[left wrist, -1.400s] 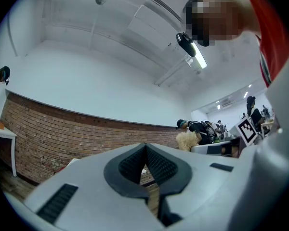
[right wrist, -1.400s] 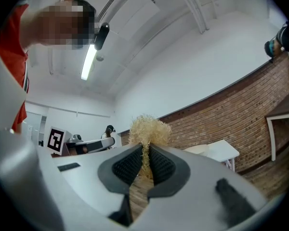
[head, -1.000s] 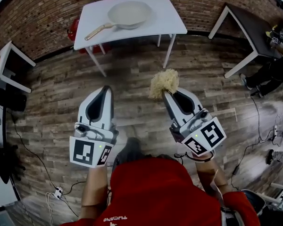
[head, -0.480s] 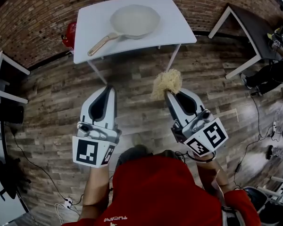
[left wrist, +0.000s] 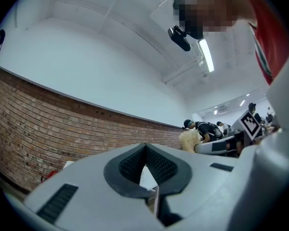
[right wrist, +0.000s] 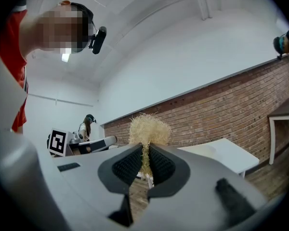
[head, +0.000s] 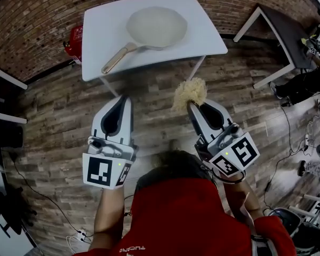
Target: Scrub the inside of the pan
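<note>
Head view: pan (head: pixel 157 26) sits on white tabletop (head: pixel 104 41), far from both grippers. R gripper (head: pixel 190 105) jaws pinch straw-like scrubber (head: pixel 189 93). L gripper (head: pixel 122 100) jaws closed, w/ nothing inside. Scrubbing not begun; all work left.

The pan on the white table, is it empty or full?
Empty. In the head view the pan has a bare pale inside, and the straw scrubber is pinched in the right claw, away from the table.
</note>
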